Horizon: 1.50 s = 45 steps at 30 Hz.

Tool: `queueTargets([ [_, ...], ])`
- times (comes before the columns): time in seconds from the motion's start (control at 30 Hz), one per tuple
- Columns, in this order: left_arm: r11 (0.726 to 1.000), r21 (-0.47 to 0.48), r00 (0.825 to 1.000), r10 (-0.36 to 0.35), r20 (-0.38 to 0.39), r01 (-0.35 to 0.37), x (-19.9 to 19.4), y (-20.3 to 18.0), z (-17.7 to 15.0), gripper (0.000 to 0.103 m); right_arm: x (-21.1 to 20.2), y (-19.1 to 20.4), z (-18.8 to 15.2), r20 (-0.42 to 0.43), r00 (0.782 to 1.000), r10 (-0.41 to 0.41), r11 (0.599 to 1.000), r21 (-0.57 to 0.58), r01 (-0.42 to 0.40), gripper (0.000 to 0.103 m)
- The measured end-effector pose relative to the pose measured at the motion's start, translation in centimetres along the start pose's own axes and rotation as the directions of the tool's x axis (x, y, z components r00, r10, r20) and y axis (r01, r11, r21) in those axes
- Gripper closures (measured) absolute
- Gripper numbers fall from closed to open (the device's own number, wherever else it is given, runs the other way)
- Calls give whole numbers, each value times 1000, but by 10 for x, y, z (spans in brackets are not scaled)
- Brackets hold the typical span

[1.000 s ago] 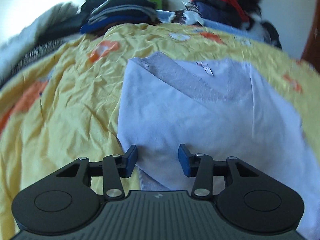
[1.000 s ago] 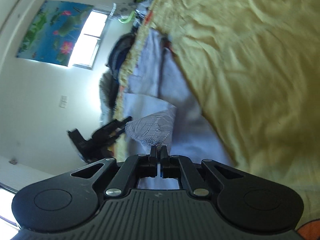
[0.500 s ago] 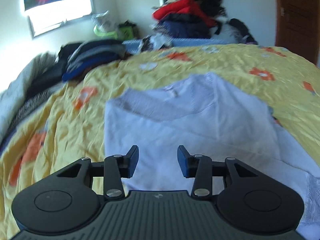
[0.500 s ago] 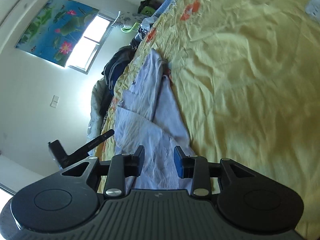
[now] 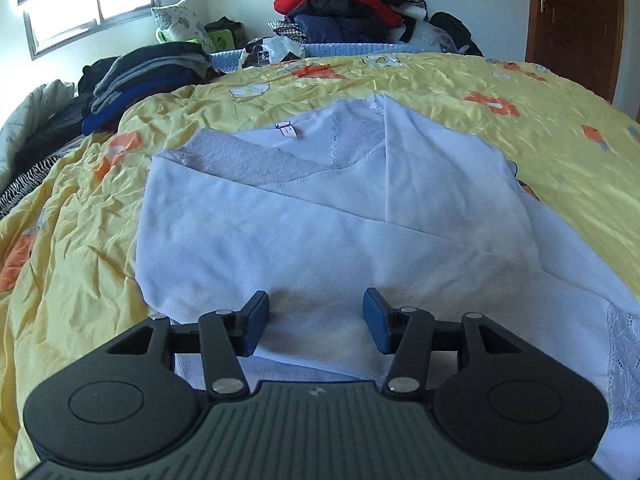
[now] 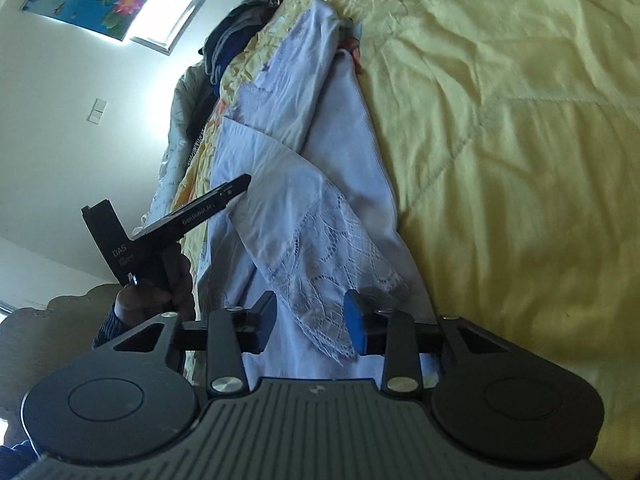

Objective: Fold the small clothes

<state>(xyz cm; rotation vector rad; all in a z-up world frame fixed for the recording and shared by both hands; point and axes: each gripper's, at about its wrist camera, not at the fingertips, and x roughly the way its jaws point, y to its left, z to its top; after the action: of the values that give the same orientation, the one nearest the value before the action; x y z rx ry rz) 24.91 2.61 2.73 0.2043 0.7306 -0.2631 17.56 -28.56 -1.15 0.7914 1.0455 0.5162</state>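
White top [image 5: 320, 240] spread on the yellow bedspread [image 5: 520, 92]. Left tongs [image 5: 316, 320] and right tongs [image 6: 310, 320], jaws just widened, gape empty above it.

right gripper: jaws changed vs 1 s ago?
Yes. The right gripper was shut on the lace sleeve cuff; its jaws have just been opening and now stand apart, the cuff lying loose between them on the white top.
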Motion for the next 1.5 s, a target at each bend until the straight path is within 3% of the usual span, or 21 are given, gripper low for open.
queueTargets([
  [0.07, 1000, -3, 1000, 20, -3, -20, -7, -5, 2, 52, -2, 3, 1, -26, 1000, -16, 1000, -12, 16, 63],
  [0.13, 1000, 4, 999, -17, 34, 17, -24, -16, 2, 52, -8, 14, 8, -37, 998, -46, 998, -44, 44, 59],
  [0.2, 996, 30, 994, -80, 79, 78, -41, -35, 0, 52, -21, 26, 20, 33, 999, -5, 996, -87, 8, 56],
  [0.27, 985, 109, 984, -147, 102, 135, -54, -66, -4, 52, -30, 32, 41, 99, 994, 42, 996, -84, -34, 44],
  [0.4, 927, 266, 951, -296, 85, 265, -65, -139, -21, 45, -16, 32, 96, 148, 988, 47, 998, -57, -39, 43],
  [0.53, 870, 398, 939, -340, 57, 291, -65, -190, -42, 45, 23, 17, 169, 120, 990, 68, 995, 59, -76, 43],
  [0.63, 876, 341, 926, -375, 37, 341, -60, -193, -48, 46, 49, 7, 208, 123, 991, 55, 985, 157, -74, 43],
  [0.7, 877, 262, 908, -419, 8, 402, -56, -184, -45, 45, 61, 10, 222, 134, 990, 50, 985, 157, -71, 43],
  [0.77, 870, 269, 903, -429, 3, 413, -54, -183, -44, 44, 72, 14, 230, 122, 990, 71, 987, 137, -88, 42],
  [0.83, 864, 276, 899, -438, 4, 421, -54, -186, -46, 34, 85, 15, 236, 104, 990, 99, 984, 137, -113, 35],
  [0.9, 862, 293, 899, -437, 14, 414, -54, -191, -51, 30, 101, 13, 243, 71, 995, 67, 987, 143, -76, 30],
  [0.97, 866, 275, 898, -440, 19, 418, -53, -191, -51, 29, 114, 6, 250, 57, 998, -6, 991, 136, -2, 44],
  [1.07, 863, 251, 888, -459, 26, 439, -53, -187, -52, 27, 121, 0, 255, 58, 998, -24, 991, 133, 17, 56],
  [1.2, 855, 250, 881, -473, 19, 454, -55, -185, -51, 27, 124, 18, 254, 50, 993, -103, 994, 50, 101, 57],
  [1.23, 848, 230, 871, -491, 5, 477, -60, -179, -48, 27, 124, 27, 254, 56, 989, -135, 990, 46, 133, 51],
  [1.3, 845, 203, 858, -512, 36, 495, -71, -163, -42, 27, 123, 46, 248, 67, 993, -98, 995, -6, 99, 45],
  [1.4, 884, 214, 890, -443, 106, 415, -79, -135, -31, 26, 141, 77, 241, -35, 996, 78, 996, -39, -79, 36],
  [1.5, 935, 141, 936, -340, 92, 325, -55, -110, -22, 26, 183, 115, 240, -123, 981, 153, 985, -64, -162, 29],
])
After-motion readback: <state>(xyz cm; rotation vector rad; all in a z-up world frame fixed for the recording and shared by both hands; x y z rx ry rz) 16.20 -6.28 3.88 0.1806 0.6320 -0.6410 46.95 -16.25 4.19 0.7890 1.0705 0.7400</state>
